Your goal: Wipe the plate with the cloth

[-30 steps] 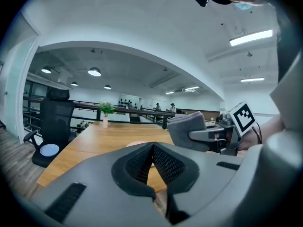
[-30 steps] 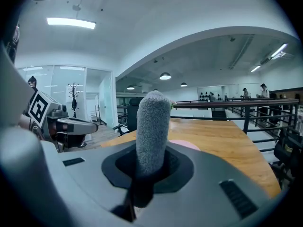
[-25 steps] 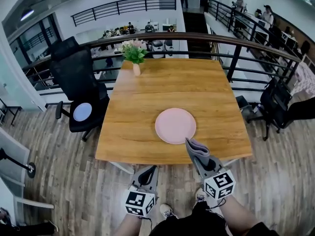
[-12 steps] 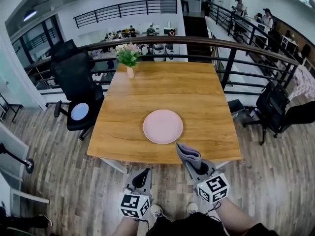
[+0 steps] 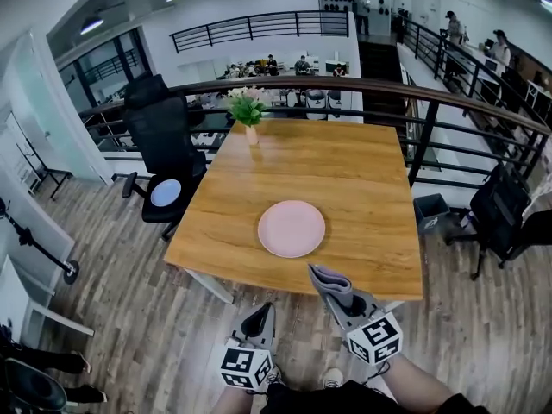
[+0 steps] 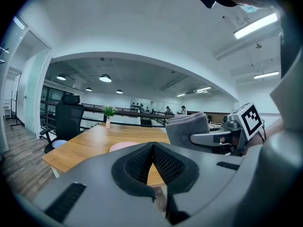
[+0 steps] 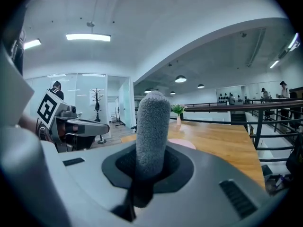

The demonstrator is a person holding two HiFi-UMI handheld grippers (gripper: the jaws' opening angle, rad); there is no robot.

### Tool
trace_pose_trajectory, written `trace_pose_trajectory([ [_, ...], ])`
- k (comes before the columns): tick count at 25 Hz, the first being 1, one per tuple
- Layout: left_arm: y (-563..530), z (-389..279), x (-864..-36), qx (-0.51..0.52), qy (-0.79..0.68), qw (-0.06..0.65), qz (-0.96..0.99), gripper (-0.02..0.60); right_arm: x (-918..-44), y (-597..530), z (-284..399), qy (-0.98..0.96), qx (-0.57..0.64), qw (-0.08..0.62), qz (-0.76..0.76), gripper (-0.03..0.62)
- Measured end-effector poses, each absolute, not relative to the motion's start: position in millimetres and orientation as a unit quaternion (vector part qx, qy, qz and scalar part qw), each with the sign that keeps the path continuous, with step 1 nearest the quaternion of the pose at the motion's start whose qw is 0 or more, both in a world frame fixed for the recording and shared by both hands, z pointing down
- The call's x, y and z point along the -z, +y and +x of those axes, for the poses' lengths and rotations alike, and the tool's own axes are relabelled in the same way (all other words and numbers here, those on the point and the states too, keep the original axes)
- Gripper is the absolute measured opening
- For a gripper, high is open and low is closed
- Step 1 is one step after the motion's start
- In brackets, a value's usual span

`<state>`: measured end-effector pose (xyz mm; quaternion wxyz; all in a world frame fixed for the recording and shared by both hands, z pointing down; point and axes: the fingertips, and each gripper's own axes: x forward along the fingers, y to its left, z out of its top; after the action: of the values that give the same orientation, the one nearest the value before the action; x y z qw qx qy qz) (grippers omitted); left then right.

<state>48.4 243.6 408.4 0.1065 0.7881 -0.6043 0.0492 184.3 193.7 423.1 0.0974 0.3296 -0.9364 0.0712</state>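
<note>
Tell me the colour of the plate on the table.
Pale pink: the plate shows best in the head view.

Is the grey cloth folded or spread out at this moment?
Folded: the cloth stands as a thick, compact bundle clamped in the right gripper, not spread flat.

Flower vase point(image 5: 249, 117) on wooden table point(image 5: 345, 171)

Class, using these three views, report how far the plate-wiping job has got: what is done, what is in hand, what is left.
Done: the right gripper is shut on the grey cloth. In hand: the cloth is held by the table's near edge, short of the pink plate and not touching it. The left gripper is shut and empty. Left: all the wiping.
</note>
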Motion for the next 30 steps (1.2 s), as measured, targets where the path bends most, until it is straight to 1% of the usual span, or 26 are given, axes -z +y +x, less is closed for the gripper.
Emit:
trace_pose_trajectory([
  [12,246,82,-416,-0.057,-0.617,0.109,0.777,0.018,-431,185,213,-0.941,-0.082,0.089,0.317,0.052],
  [30,247,83,-422,-0.056,-0.618,0.120,0.775,0.018,-435,186,215,-0.941,-0.086,0.092,0.313,0.052],
])
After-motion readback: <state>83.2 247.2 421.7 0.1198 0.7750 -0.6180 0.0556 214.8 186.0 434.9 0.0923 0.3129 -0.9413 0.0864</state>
